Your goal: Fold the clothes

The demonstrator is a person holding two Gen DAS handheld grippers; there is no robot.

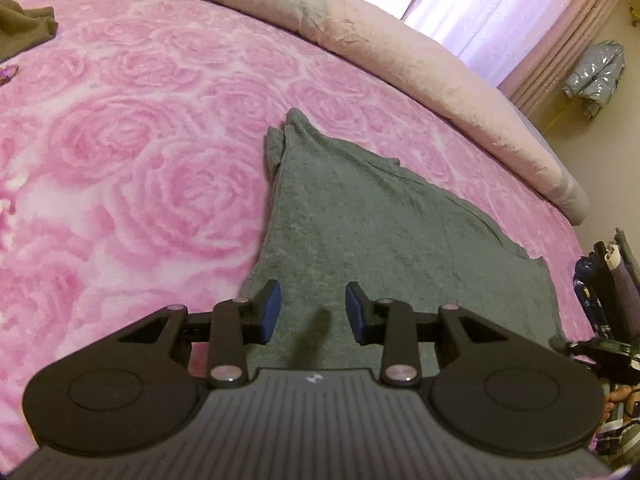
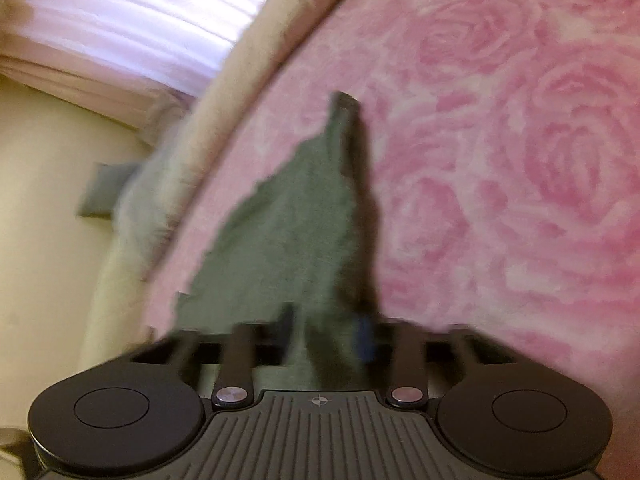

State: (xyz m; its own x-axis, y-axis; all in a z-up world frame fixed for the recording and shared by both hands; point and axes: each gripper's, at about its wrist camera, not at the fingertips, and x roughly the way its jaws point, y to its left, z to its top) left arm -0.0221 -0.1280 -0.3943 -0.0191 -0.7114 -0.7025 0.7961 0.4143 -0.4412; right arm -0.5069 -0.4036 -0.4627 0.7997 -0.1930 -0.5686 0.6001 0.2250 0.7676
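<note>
Fold in progress on a bed. A grey-green garment (image 1: 360, 232), of towel-like knit and lying partly doubled, rests on the pink rose-patterned blanket (image 1: 132, 152) near the bed's right-hand edge, its narrow end pointing toward the rolled beige quilt (image 1: 400, 52) along the far side.

Left tongs (image 1: 313, 312): jaws apart, blue pads (image 1: 272, 312) on either side of a raised ridge of the cloth, not pressing on it. Nothing is held.

Right tongs (image 2: 328, 336): the view is blurred, but a pinch of the same garment (image 2: 288, 216) rises between the jaws, which stand narrow and appear clamped on it; the cloth tents upward from the blanket (image 2: 500, 160) toward the tongs.

Risks, as judged from this arrangement:
- With only one side gripped, lifting now would likely drag the garment askew and undo the layers already doubled, because the left side is free.
- The right grip looks to take a small bunch of fabric; such a hold may catch one layer only, so the lower layer would lag or slip out.
- The garment lies close to the bed edge; a pull toward that side could draw it off the bed.
- The plush blanket may cling to the knit and wrinkle the fold.

A second dark garment (image 1: 24, 28) lies well apart, at the far left.
</note>
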